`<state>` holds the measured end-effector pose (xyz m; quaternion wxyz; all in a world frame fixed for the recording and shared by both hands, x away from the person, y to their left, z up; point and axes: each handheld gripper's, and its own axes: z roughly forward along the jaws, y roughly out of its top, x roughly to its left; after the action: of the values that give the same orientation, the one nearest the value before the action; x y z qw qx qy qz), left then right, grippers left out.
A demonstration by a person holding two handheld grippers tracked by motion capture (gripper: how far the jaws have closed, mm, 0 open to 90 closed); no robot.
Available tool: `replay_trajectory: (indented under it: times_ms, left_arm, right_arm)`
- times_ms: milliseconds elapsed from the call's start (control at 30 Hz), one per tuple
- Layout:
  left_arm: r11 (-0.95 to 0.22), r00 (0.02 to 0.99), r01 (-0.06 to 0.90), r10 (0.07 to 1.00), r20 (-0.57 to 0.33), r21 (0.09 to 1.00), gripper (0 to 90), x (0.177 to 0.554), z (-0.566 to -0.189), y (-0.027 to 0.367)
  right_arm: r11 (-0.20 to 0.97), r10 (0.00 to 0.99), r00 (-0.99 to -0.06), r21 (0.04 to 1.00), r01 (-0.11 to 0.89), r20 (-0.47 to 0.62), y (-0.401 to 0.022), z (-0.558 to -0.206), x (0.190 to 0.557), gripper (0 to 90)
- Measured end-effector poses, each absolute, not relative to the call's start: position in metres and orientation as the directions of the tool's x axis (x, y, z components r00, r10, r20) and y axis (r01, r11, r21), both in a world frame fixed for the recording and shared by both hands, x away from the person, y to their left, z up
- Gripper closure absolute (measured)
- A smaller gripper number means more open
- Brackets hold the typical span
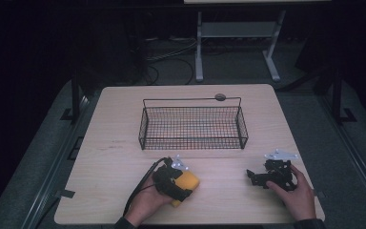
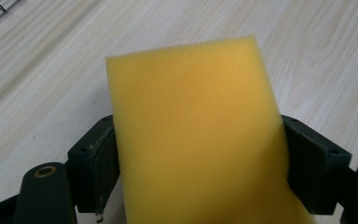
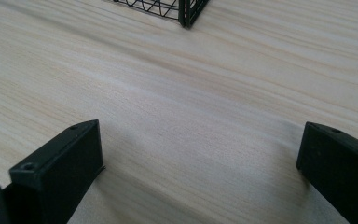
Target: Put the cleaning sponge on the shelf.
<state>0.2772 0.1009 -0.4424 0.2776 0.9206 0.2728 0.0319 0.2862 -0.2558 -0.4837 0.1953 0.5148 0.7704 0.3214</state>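
Left gripper view shows the left tool [image 2: 198,154] clamped on the yellow sponge [image 2: 193,130], its jaws pressing both edges, just in front of the wire basket [image 1: 193,125] on the table [image 1: 119,143]. The right tool [image 3: 200,163] rests nearby, jaws apart and empty. Grasping looks done (a soft hold); next I'd expect a lift clearing the basket's near wall.

High view dim, surroundings black, table [image 1: 124,143] evenly lit. Gripper views brighter; sponge [image 2: 196,130] soft-focus, soft shadows under jaws.
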Motion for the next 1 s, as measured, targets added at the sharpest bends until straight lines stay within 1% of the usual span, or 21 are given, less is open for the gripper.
replay_trajectory:
  times_ms: [200, 533, 1000]
  left_arm:
    - [-0.700, 0.864, 0.460, 0.494, -0.094, 0.547, 20.7, 0.282, -0.429, 0.104]
    - [-0.687, 0.869, 0.449, 0.484, -0.101, 0.571, 20.9, 0.292, -0.411, 0.110]
    - [-0.707, 0.887, 0.413, 0.456, -0.075, 0.574, 21.0, 0.304, -0.387, 0.108]
  right_arm:
    - [0.265, 0.918, -0.395, 0.697, 0.667, 0.029, -0.256, -0.484, 0.286, 0.0]
    - [0.265, 0.918, -0.395, 0.697, 0.667, 0.029, -0.256, -0.484, 0.286, 0.0]
    - [0.265, 0.918, -0.395, 0.697, 0.667, 0.030, -0.256, -0.484, 0.286, 0.0]
